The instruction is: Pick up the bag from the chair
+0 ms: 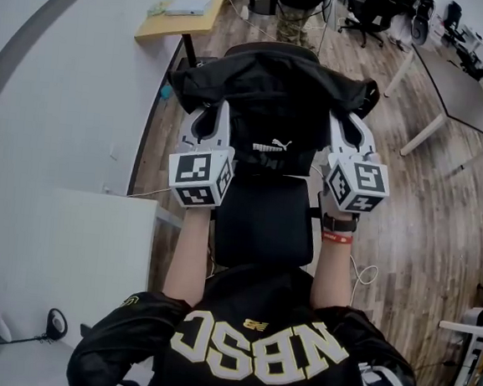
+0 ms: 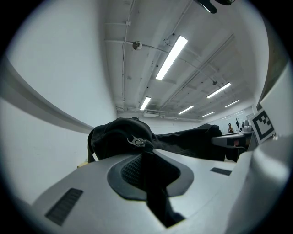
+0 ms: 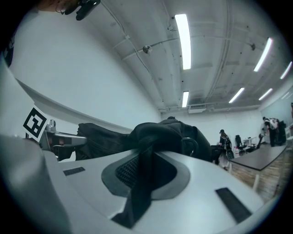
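A black bag point(image 1: 271, 98) with a white logo hangs spread between my two grippers, above the seat of a black chair point(image 1: 264, 219). My left gripper point(image 1: 208, 114) is shut on a black strap point(image 2: 153, 183) at the bag's left end. In the left gripper view the bag point(image 2: 123, 137) bulges just beyond the jaws, with a metal zip pull on it. My right gripper point(image 1: 350, 126) is shut on the strap point(image 3: 139, 187) at the right end, and the bag point(image 3: 169, 132) bunches past its jaws. Whether the bag touches the chair's back is hidden.
A yellow-topped desk point(image 1: 181, 19) stands at the back left by the wall. A grey table point(image 1: 461, 85) on white legs is at the right, with office chairs point(image 1: 367, 10) behind. A white surface point(image 1: 60, 248) lies close on the left. A person point(image 1: 295, 16) stands behind the chair.
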The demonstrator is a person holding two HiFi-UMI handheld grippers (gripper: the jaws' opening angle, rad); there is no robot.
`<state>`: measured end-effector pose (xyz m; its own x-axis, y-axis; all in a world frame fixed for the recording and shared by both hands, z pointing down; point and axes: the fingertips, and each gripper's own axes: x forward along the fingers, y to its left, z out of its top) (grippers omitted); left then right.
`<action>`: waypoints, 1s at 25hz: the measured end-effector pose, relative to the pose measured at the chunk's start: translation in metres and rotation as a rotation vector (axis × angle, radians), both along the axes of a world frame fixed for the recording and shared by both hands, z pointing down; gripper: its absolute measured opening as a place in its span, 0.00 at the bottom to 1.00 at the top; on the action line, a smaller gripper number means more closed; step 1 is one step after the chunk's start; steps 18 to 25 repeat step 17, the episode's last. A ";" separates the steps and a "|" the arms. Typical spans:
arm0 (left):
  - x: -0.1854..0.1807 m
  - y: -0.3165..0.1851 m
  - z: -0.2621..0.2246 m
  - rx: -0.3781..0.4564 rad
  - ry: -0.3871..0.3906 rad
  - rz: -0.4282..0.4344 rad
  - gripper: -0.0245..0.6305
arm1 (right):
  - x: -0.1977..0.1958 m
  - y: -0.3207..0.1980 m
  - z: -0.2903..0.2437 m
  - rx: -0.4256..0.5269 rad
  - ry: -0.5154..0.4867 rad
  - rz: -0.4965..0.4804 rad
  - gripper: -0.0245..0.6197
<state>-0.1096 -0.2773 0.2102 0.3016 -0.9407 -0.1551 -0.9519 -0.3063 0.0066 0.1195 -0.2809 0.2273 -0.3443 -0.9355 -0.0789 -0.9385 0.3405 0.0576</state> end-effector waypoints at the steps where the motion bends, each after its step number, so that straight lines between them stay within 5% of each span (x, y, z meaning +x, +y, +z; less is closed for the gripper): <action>1: 0.000 0.000 0.000 0.000 0.002 -0.001 0.10 | 0.000 0.000 0.000 -0.001 -0.003 -0.002 0.11; 25: 0.000 -0.002 0.009 -0.009 0.032 0.019 0.10 | -0.002 0.002 0.008 -0.007 -0.034 -0.013 0.12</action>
